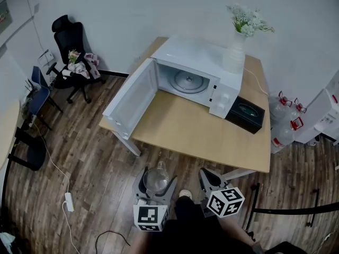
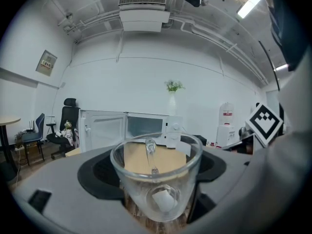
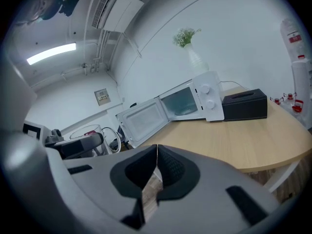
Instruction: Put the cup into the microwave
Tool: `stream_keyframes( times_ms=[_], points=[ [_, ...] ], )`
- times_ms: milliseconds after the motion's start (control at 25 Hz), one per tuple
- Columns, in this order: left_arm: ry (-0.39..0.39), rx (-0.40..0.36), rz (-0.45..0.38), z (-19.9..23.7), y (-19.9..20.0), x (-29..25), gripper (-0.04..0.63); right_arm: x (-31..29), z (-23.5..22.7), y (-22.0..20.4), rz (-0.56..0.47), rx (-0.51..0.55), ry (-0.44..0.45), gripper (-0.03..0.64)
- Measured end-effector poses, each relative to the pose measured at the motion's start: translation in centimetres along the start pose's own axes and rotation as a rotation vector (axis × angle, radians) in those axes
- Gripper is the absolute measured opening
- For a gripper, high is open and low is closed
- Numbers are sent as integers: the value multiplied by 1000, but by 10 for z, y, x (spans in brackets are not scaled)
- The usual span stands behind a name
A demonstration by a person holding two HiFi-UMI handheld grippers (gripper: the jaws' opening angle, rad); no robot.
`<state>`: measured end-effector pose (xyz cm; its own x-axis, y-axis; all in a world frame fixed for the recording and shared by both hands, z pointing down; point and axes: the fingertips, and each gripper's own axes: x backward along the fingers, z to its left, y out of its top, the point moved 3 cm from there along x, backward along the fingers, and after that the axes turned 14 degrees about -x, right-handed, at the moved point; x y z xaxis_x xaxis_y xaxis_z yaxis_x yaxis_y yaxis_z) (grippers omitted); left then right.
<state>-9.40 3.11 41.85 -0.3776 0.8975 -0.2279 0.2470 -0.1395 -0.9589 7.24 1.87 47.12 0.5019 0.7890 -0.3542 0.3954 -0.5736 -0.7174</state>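
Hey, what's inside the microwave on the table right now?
Only its round turntable shows, with nothing on it. The cavity's rear is covered by the microwave roof. The cup is outside, held in the left gripper.

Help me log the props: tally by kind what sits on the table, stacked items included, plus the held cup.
Microwave: 1
Vase of flowers: 1
Black box: 1
Glass cup: 1
Total: 4
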Motion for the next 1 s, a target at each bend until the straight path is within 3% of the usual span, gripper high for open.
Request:
stream_keyframes(
  times_ms=[760, 1000],
  points=[
    [81, 25, -10, 10, 11, -80, 416, -70, -40, 53, 55, 16, 84, -6],
    [55, 6, 1, 4, 16, -97, 416, -76, -51, 61, 61, -10, 70, -6]
  ],
)
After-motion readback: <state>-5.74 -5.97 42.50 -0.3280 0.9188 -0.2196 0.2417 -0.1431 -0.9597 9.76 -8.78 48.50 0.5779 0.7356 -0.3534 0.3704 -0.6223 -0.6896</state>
